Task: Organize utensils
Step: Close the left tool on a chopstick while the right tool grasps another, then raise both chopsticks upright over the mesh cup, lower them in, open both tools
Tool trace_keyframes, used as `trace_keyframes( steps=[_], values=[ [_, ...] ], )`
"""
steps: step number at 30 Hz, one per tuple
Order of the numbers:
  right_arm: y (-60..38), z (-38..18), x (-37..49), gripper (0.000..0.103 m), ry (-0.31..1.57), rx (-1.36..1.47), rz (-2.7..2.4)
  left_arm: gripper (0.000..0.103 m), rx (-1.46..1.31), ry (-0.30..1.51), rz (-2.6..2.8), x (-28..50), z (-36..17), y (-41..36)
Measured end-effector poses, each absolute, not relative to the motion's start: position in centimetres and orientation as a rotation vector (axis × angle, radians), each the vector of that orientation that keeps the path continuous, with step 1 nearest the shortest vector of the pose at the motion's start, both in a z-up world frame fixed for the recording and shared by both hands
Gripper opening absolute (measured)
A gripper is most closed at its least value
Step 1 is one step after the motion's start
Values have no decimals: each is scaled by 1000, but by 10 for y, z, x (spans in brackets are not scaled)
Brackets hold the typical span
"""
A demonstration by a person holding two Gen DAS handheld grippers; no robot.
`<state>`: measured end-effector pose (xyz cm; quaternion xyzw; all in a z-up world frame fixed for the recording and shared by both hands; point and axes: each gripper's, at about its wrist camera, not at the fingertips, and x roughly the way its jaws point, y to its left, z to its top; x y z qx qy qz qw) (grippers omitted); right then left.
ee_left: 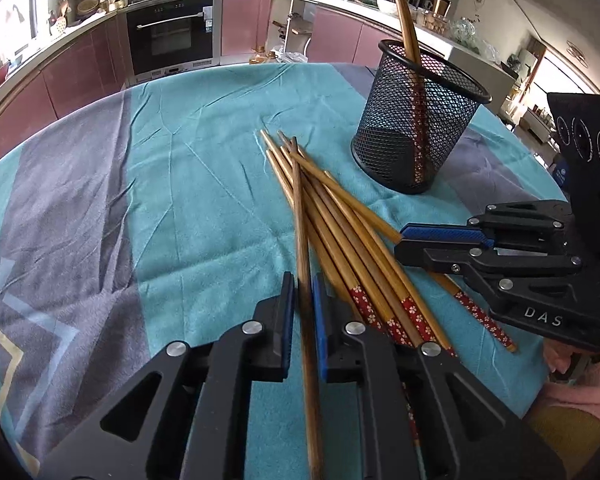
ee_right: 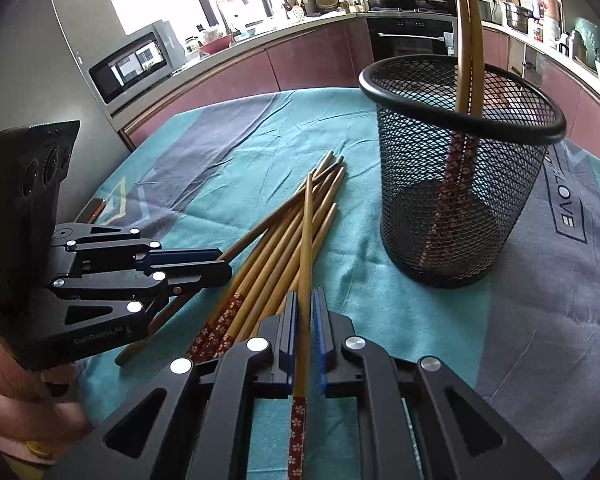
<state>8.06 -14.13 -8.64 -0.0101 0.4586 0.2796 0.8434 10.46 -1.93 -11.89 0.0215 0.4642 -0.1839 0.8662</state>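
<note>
Both claws, L [ee_left: 303, 280] & R [ee_right: 305, 300], each clamp a chopstick [ee_left: 305, 240].

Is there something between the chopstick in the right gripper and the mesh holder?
Nothing visible. The right gripper is shut on one chopstick; bare cloth lies between it and the mesh holder. Inside, two chopsticks lean, leaving room.

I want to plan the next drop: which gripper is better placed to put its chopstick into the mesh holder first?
Probably right. Both grippers are shut on one chopstick each, but the mesh holder stands nearer the right gripper than the left gripper.
</note>
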Motion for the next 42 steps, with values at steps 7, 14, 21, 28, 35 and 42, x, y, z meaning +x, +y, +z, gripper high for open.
trace_keyframes(
  steps=[7, 14, 21, 28, 35, 42],
  values=[
    [-140, -91, 91, 8, 980, -27, 591, 11, 52, 989, -411, 126, -118, -21],
    [-142, -90, 92, 6, 970, -14, 593, 8, 20, 1007, -407, 140, -117, -16],
    [-154, -65, 78, 6, 893, -6, 612, 8, -14, 964, -404, 130, -100, -9],
    [-181, -26, 65, 6, 789, 56, 626, 8, -66, 849, -476, 113, -49, 2],
    [-202, 7, 58, 6, 691, 87, 619, 7, -109, 723, -529, 96, -1, 8],
    [-220, 38, 61, 6, 597, 98, 611, 7, -152, 626, -552, 94, 37, 5]
  ],
)
